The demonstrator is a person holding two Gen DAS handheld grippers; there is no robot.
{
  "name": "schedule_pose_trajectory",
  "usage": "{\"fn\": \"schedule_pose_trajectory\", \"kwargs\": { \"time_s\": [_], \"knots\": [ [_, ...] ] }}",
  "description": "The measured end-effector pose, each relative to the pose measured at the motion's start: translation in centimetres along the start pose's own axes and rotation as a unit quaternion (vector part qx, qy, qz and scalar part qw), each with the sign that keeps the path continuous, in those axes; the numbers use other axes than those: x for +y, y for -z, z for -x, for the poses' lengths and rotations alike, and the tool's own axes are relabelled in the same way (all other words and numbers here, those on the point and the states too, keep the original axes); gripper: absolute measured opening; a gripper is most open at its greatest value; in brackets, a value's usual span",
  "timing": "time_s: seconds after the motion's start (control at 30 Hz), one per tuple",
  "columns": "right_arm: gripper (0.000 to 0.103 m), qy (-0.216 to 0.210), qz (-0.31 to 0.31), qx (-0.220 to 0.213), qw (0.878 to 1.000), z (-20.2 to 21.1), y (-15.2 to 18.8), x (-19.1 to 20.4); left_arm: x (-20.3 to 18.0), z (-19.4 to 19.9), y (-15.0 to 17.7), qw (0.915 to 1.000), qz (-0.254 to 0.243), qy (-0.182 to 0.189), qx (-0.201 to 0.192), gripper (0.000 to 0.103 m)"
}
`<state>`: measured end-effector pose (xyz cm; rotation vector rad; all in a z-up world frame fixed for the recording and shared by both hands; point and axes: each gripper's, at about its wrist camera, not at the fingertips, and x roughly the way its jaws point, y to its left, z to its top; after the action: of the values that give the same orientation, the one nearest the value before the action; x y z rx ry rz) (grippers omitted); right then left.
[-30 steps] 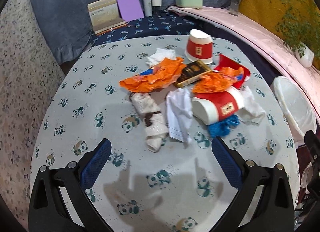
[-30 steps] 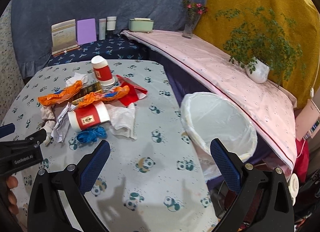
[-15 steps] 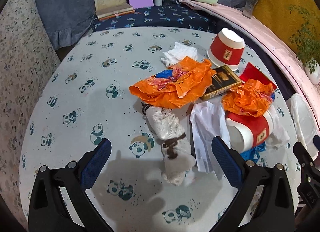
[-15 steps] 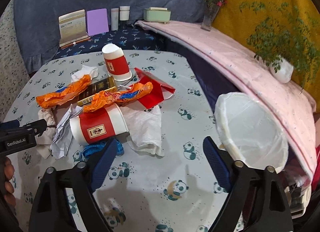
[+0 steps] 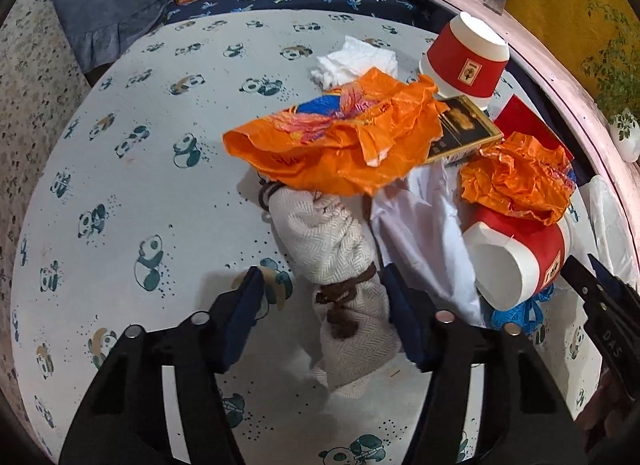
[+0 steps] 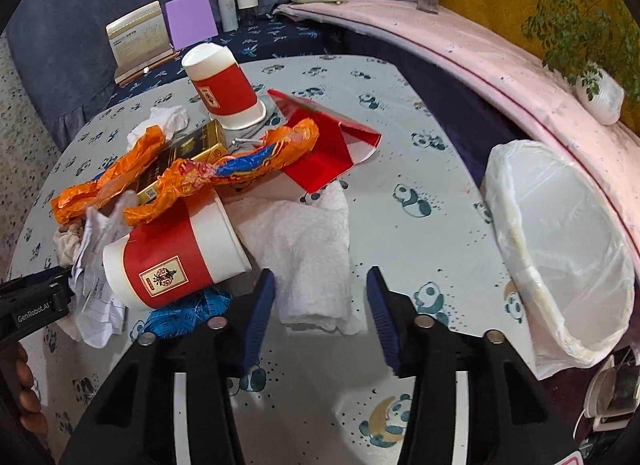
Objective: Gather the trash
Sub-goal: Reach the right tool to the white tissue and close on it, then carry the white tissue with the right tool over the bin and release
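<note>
Left wrist view: beige herringbone cloth bundle tied with brown cord (image 5: 340,265) lies between the left gripper (image 5: 322,297) blue pads, jaws narrowed, not yet gripping, placed to pinch it. Right gripper (image 6: 320,301) likewise brackets the crumpled white paper towel (image 6: 308,257), part-open, the white-lined trash bin (image 6: 560,249) right of its fingers

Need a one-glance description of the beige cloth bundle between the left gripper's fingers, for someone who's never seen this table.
On the panda-print tablecloth, find the trash pile under the big orange wrapper. The cloth bundle pokes out beneath it toward the left gripper. It is the only beige herringbone roll, tied with a brown cord.
</note>
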<state>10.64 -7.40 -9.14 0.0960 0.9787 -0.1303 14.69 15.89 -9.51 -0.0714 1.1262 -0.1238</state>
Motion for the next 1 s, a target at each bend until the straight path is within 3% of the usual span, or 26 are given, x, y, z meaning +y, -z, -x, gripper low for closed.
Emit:
{"fn": "schedule_pose_trajectory", "kwargs": {
  "time_s": [0.07, 0.13, 0.27, 0.7, 1.0],
  "knots": [
    [0.026, -0.007, 0.0, 0.007, 1.0, -0.5, 0.1, 0.0, -0.1, 0.1, 0.2, 1.0, -0.003, 0.001, -0.002, 0.044],
    [0.02, -0.01, -0.001, 0.011, 1.0, -0.6, 0.3, -0.1, -0.3, 0.3, 0.4, 1.0, -0.008, 0.005, -0.002, 0.031],
    [0.012, -0.014, -0.002, -0.001, 1.0, 0.3, 0.4, -0.2, -0.5, 0.9, 0.6, 0.9999, -0.008, 0.003, -0.006, 0.03],
    [0.011, -0.003, -0.029, -0.086, 0.996, 7.6, -0.5, -2.9, -1.8, 7.0, 1.7, 0.9977, -0.018, 0.019, -0.062, 0.029],
    [0.011, 0.0, -0.051, -0.13, 0.99, 11.6, 0.2, -5.4, -5.1, 11.9, 2.3, 0.9917, -0.047, 0.04, -0.113, 0.029]
  ]
}}
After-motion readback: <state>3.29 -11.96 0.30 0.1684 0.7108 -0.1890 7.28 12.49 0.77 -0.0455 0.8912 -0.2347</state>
